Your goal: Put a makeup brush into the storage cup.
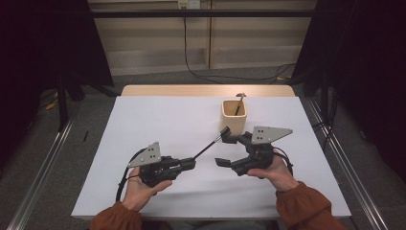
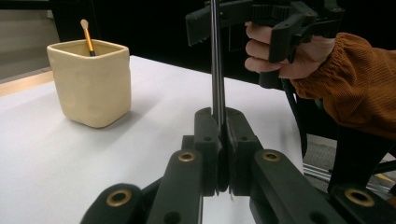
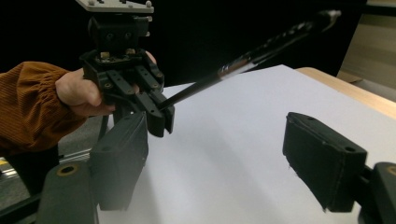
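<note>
Left tongs (image 1: 189, 164) clenched on the brush (image 1: 208, 146) handle end, held above mid-tabletop (image 1: 163, 120). Right tongs (image 1: 226, 150) released. Brush likely light, stiff, slick; grasp mid-shaft.

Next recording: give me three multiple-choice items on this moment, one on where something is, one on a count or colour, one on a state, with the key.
1. Where does the cream cup stand?
A. on the white table top, on its far right part
B. on the floor
C. in the left gripper

2. How many brushes are in the cup?
A. none
B. one
C. four

3. What grips the long black brush?
A. the left gripper, shut on its handle
B. the right gripper
C. nothing, it lies flat on the table

Key: 1 A, the high view shows the cup on the table beyond the right gripper. 2 B, one gold-handled brush stands in it. 3 A, the left gripper view shows the jaws pinching the handle, while the right gripper's jaws stand apart.
</note>
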`<action>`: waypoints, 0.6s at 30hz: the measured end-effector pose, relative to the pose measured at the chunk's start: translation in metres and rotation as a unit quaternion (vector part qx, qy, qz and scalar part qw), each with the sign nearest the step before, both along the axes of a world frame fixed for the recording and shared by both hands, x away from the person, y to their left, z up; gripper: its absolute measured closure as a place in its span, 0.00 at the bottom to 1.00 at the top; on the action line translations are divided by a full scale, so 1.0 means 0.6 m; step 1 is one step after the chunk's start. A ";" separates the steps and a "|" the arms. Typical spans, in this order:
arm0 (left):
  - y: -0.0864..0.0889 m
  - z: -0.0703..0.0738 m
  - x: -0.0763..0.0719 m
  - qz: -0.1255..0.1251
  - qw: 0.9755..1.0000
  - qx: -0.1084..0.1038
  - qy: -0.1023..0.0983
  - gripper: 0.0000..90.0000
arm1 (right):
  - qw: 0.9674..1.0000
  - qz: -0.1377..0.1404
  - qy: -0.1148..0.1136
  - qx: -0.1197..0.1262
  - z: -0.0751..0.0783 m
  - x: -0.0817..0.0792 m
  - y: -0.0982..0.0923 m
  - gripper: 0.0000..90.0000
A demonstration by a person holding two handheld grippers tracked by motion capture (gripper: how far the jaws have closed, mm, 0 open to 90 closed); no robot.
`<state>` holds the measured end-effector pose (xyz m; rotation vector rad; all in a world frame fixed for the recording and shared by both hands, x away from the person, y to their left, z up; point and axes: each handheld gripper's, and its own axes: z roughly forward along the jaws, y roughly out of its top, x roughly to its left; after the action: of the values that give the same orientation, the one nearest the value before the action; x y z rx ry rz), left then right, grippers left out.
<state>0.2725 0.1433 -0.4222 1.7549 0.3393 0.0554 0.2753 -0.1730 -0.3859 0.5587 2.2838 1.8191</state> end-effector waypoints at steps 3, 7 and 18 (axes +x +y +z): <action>-0.001 -0.001 -0.001 -0.001 1.000 0.001 0.000 0.95 | 1.000 0.003 0.015 -0.001 0.000 0.003 0.002 0.28; -0.001 -0.003 -0.001 0.000 1.000 0.003 0.000 0.95 | 1.000 0.007 0.021 0.001 -0.002 0.007 0.004 0.35; -0.006 -0.009 -0.002 -0.006 1.000 0.009 0.002 0.95 | 0.999 0.022 0.038 0.011 -0.004 0.013 0.009 0.51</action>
<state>0.2712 0.1394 -0.4278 1.7743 0.3330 0.0466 0.2832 -0.1674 -0.3882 0.5949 2.3448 1.8765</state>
